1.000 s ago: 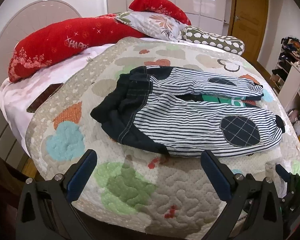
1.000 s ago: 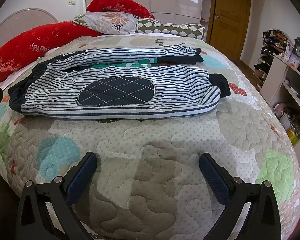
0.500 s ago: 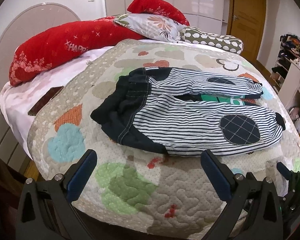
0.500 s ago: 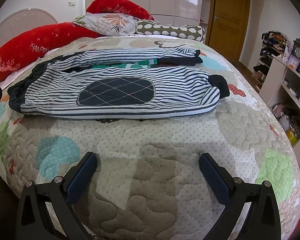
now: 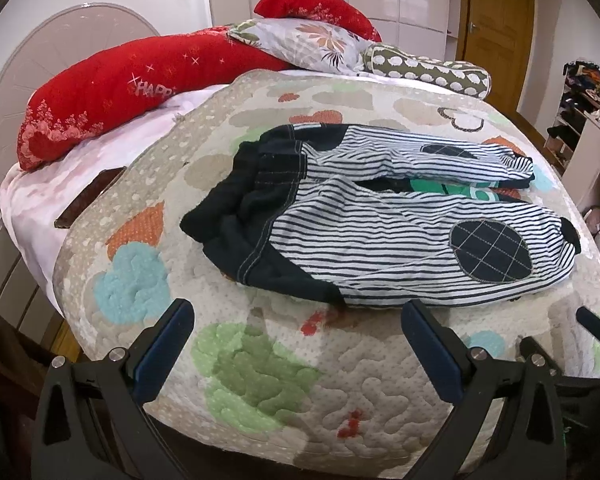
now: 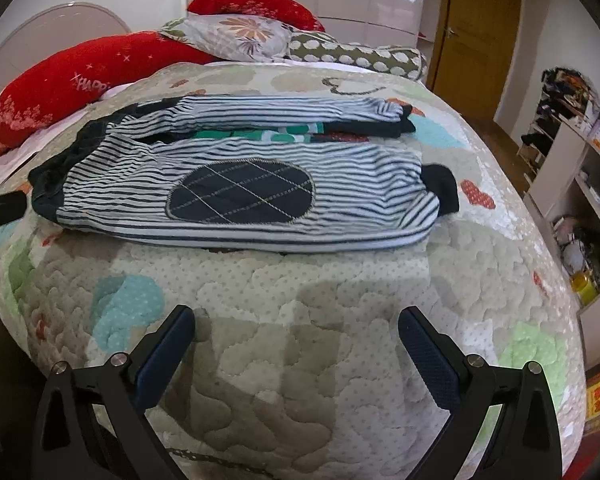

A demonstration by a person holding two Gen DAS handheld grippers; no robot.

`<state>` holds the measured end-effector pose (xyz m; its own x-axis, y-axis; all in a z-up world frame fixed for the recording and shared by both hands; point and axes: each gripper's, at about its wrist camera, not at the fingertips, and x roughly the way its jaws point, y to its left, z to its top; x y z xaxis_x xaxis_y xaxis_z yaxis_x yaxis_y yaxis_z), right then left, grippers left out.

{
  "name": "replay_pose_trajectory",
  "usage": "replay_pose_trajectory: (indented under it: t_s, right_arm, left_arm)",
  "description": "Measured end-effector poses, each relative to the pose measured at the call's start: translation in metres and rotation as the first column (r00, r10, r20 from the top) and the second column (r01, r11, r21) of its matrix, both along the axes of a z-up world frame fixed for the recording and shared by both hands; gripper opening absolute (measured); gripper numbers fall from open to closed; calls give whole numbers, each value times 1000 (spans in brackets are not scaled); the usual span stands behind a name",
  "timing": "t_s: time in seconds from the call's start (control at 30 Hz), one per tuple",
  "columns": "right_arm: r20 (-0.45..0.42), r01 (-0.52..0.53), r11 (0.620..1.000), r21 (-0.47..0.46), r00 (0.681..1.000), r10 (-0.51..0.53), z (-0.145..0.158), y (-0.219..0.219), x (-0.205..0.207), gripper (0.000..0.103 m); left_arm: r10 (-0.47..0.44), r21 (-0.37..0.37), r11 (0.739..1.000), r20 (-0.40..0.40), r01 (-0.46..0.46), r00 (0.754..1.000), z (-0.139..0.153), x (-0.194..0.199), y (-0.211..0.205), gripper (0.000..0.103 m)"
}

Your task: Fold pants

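Lying on the quilt: striped pants (image 5: 380,216), middle of the frame, legs side by side, dark waistband toward the left.
Left gripper (image 5: 298,328): fingers spread wide, empty, hovering short of the waistband.
Right gripper (image 6: 296,334): fingers spread apart, empty, lower centre, short of the near leg.
Quilt (image 6: 300,360): patterned, covering the bed.
Pillows (image 5: 140,80): red, upper left.

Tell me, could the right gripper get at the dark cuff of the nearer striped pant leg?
Probably yes: the right gripper is open, and only bare quilt lies between it and the cuff.
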<state>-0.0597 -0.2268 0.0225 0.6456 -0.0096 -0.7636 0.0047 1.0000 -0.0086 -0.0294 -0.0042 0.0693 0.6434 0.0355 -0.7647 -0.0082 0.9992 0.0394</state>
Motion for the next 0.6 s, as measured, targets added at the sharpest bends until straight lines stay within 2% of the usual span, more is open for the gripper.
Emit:
replay_pose_trajectory:
  t_s: [0.13, 0.6]
  right_arm:
    - [28, -16, 1000, 3, 999, 16, 8, 3, -2, 103]
    - [36, -6, 1000, 29, 999, 5, 7, 1, -6, 102]
  left_arm:
    - [3, -4, 1000, -18, -3, 1000, -4, 3, 1, 103]
    - [1, -10, 1000, -18, -1, 1000, -6, 4, 0, 103]
